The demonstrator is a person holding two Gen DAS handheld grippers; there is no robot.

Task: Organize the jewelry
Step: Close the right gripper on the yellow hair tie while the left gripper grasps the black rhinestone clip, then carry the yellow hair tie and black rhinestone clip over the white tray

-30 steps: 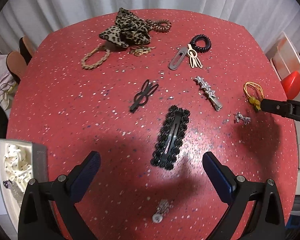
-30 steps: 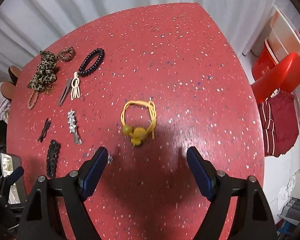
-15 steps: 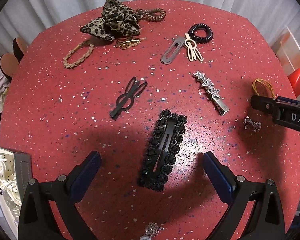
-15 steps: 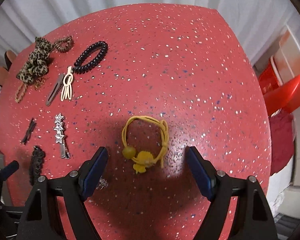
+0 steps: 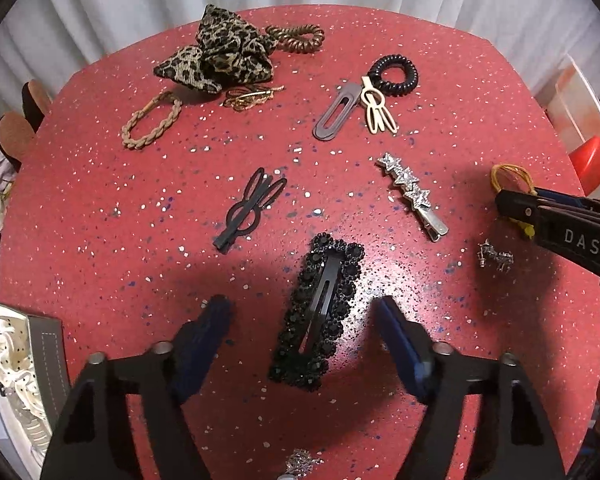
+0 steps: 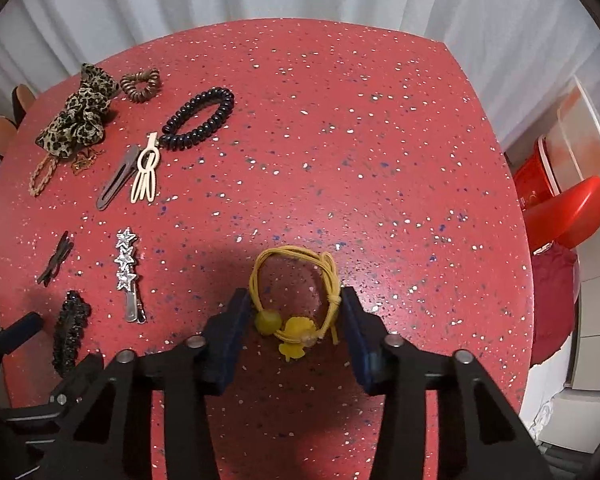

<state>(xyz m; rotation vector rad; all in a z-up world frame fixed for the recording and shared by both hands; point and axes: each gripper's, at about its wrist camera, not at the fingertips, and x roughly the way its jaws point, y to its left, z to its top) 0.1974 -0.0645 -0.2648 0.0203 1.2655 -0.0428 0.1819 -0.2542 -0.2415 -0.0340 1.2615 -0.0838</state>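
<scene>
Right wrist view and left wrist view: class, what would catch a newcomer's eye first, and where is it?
The speckled red table fills both views. In the right wrist view, the right tool brackets a yellow hair tie, its jaws having just been closing and the pads at or near the loop. In the left wrist view, the left tool, jaws also just closing, straddles a black beaded clip without touching it.

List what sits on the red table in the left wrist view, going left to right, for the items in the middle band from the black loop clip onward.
Black loop clip → black beaded clip → silver star clip → small silver charm → right gripper, its jaws just closing around the yellow hair tie.
</scene>
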